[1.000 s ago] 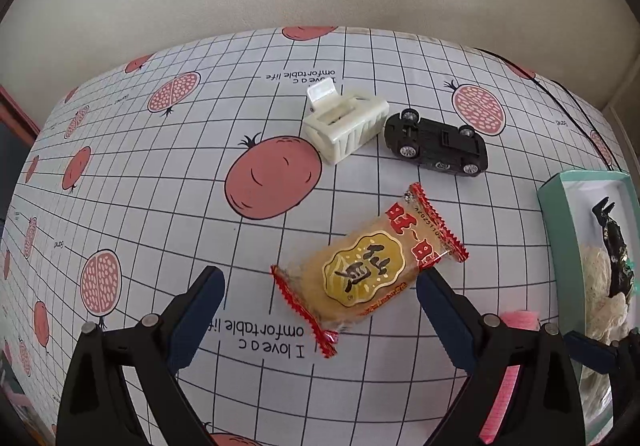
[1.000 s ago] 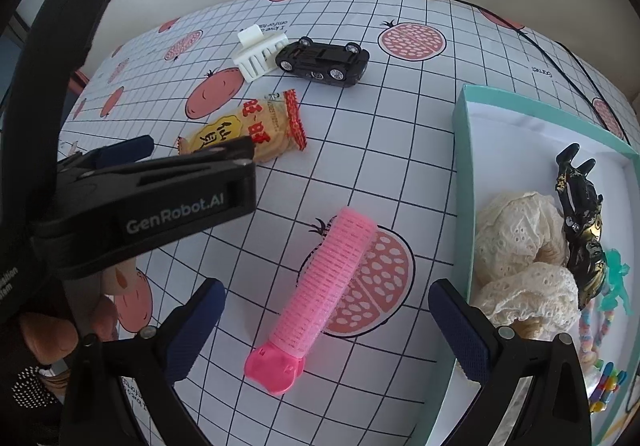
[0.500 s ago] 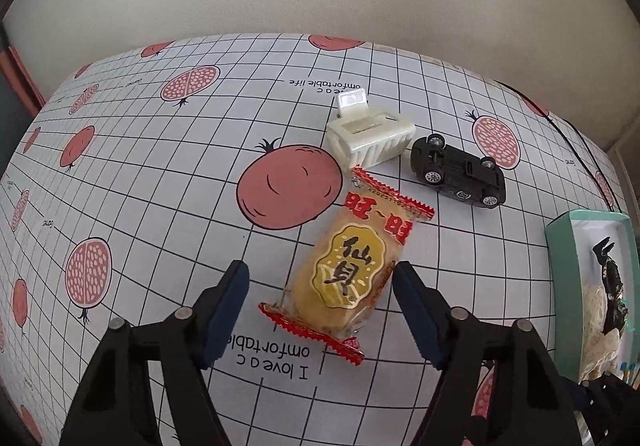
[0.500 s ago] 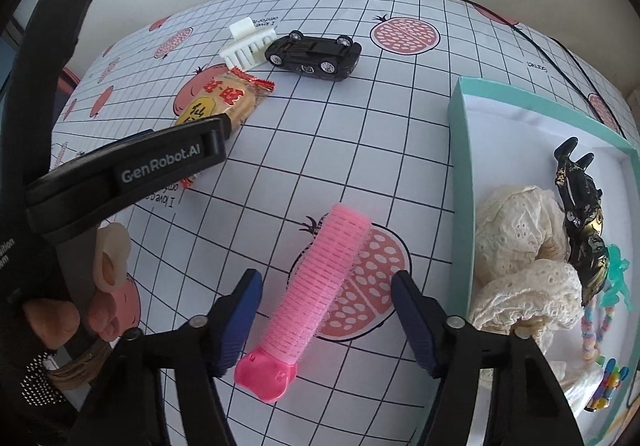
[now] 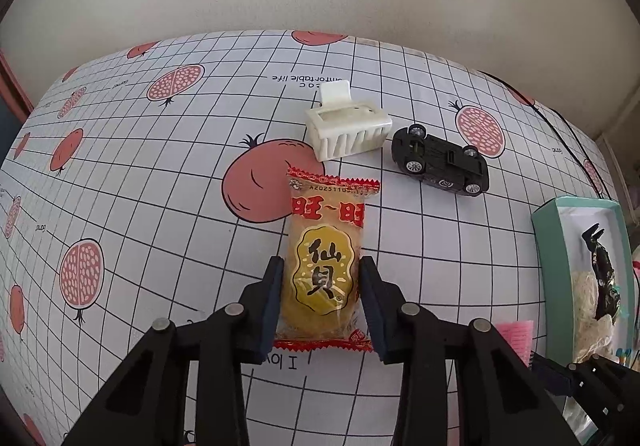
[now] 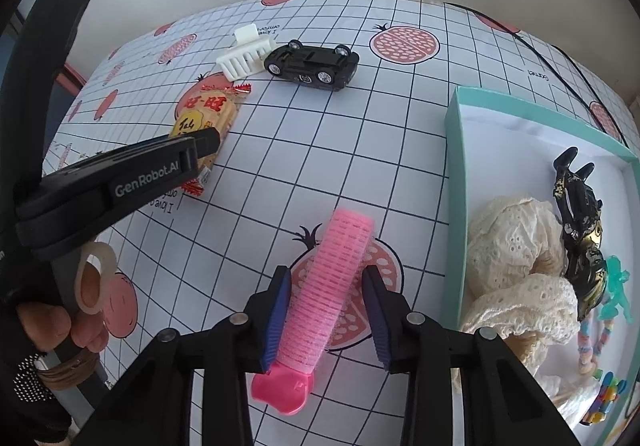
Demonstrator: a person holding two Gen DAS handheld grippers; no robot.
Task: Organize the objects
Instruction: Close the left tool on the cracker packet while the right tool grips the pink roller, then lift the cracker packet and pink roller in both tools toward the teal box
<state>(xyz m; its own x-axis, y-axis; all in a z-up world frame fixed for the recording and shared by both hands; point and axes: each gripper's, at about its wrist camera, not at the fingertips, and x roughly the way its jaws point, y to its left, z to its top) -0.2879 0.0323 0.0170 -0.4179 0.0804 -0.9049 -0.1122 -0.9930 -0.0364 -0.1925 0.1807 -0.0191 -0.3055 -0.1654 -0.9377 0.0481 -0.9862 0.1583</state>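
A yellow rice-cracker snack packet (image 5: pixel 326 230) with red ends lies lengthwise on the pomegranate-print tablecloth. My left gripper (image 5: pixel 320 266) is shut on it, a pad pressing each long side. A pink hair roller (image 6: pixel 348 242) lies on a pomegranate print, and my right gripper (image 6: pixel 326 274) is shut on its lower half, with the flat pink tab sticking out toward the camera. In the right wrist view the left gripper's body (image 6: pixel 120 174) covers part of the packet (image 6: pixel 208 114), and a hand (image 6: pixel 80 310) holds it.
A white claw clip (image 5: pixel 346 130) and an overturned black toy car (image 5: pixel 440 162) lie farther back. To the right stands a teal box (image 6: pixel 454 166) holding cream lace scrunchies (image 6: pixel 516 238), a black clip (image 6: pixel 580 214) and small trinkets. A wall borders the table's far edge.
Both grippers have moved forward and narrowed from wide open. The left closed onto the snack packet, which now points straight ahead; the right closed onto the pink roller.
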